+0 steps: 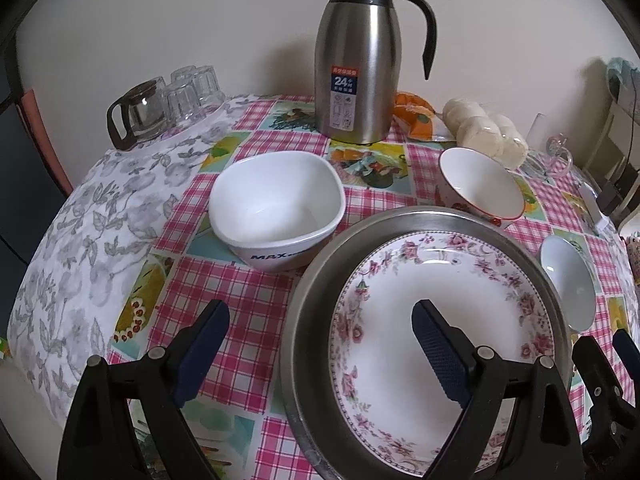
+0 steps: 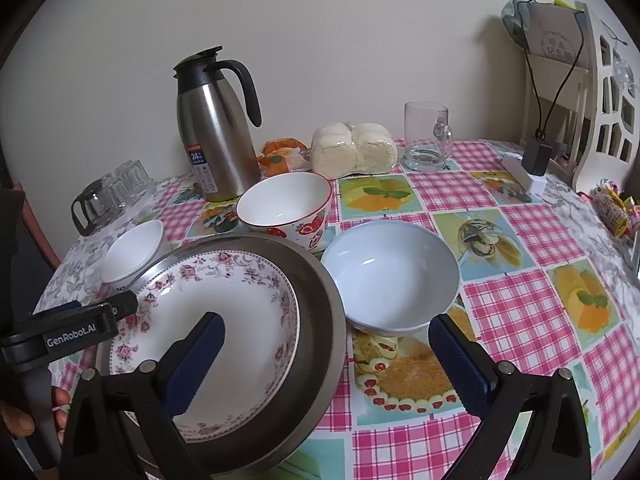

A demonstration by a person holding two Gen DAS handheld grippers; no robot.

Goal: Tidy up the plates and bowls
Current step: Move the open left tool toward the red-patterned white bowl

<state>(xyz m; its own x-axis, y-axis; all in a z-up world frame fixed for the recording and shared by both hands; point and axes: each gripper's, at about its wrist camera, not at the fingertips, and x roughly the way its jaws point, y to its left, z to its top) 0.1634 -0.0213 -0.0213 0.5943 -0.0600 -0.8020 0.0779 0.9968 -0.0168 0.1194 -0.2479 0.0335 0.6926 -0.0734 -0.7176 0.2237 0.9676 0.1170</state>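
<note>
A floral plate (image 1: pixel 404 316) (image 2: pixel 224 320) lies inside a steel plate (image 1: pixel 320 280) (image 2: pixel 320 320) at the table's front. A white square bowl (image 1: pixel 276 208) (image 2: pixel 132 252) stands left of it, a strawberry bowl (image 1: pixel 480 184) (image 2: pixel 284 204) behind it, a pale blue bowl (image 1: pixel 568 280) (image 2: pixel 390 276) to its right. My left gripper (image 1: pixel 320 340) is open and empty, straddling the steel plate's left rim. My right gripper (image 2: pixel 326 356) is open and empty, straddling its right rim, just before the blue bowl.
A steel thermos jug (image 1: pixel 356 56) (image 2: pixel 218 128), wrapped buns (image 2: pixel 354 148), an orange packet (image 2: pixel 280 156) and a glass mug (image 2: pixel 426 136) stand at the back. A glass pot and tumblers (image 1: pixel 160 104) sit back left. A chair (image 2: pixel 600 100) stands at right.
</note>
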